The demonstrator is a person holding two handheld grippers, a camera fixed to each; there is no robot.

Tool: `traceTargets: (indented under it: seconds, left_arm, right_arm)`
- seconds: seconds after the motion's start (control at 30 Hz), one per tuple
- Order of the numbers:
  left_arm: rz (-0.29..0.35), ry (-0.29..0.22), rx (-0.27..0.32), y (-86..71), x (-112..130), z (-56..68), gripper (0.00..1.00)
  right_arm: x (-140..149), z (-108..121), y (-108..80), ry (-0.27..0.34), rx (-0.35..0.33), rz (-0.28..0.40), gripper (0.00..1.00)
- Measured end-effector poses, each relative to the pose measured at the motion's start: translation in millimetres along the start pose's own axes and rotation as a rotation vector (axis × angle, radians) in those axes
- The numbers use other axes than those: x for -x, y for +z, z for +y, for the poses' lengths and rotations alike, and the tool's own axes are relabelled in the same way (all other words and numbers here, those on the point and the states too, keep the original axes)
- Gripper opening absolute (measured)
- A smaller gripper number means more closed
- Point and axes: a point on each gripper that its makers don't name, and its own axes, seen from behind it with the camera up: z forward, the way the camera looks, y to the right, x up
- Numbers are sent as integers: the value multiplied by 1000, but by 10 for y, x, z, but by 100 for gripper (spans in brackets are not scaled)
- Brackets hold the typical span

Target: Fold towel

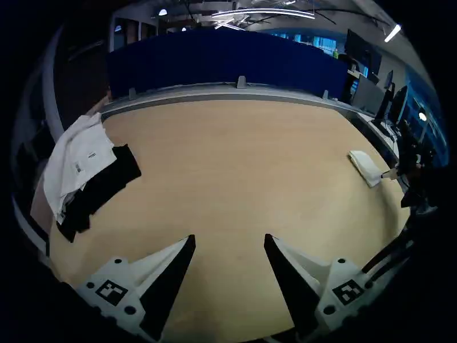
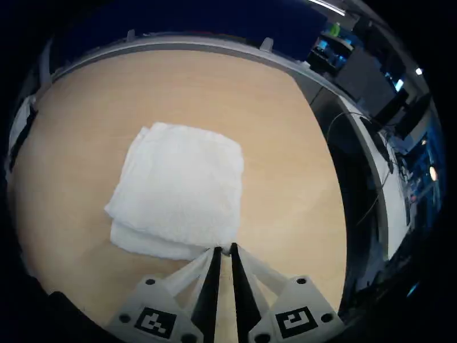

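White towel [image 2: 180,183] lies folded in layers on the wooden table [image 2: 85,114] — the folding looks all but finished. The right gripper [image 2: 224,248] has its fingers drawn almost together at the towel's near corner; whether they pinch cloth I cannot tell. The next move is probably a clean withdrawal, without dragging the layers. The left gripper [image 1: 228,243] hangs wide open over bare wood — its view adds a heap of white and black clothes [image 1: 85,171] at the table's edge.

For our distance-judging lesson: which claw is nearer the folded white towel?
Right. The right claw has its tips at the near edge of the folded white towel; the left claw is over bare table, far from it.
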Motion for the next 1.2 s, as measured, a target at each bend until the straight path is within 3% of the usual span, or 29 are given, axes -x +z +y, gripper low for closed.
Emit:
traceTargets:
  seconds: [0.1, 0.17, 0.3, 0.5, 0.63, 1.2]
  left_arm:
    - [1, -1, -5, 3, -9, -18, 89]
    - [0, -8, -7, 9, -9, -24, 89]
    - [7, -20, -7, 18, -31, -33, 89]
    - [17, -22, -6, 19, -90, -44, 89]
    - [20, -22, -3, 17, -118, -51, 89]
    - [33, -21, 12, 46, -215, -18, 89]
  right_arm:
    - [65, -23, 12, 20, 3, -6, 25]
    - [98, -32, 11, 28, 5, -9, 39]
    - [150, -42, -12, 41, 9, -13, 50]
    - [222, -18, -56, 49, 30, -23, 83]
    - [241, -1, -100, 51, 41, -20, 96]
    - [352, -7, -265, 40, 61, -20, 97]
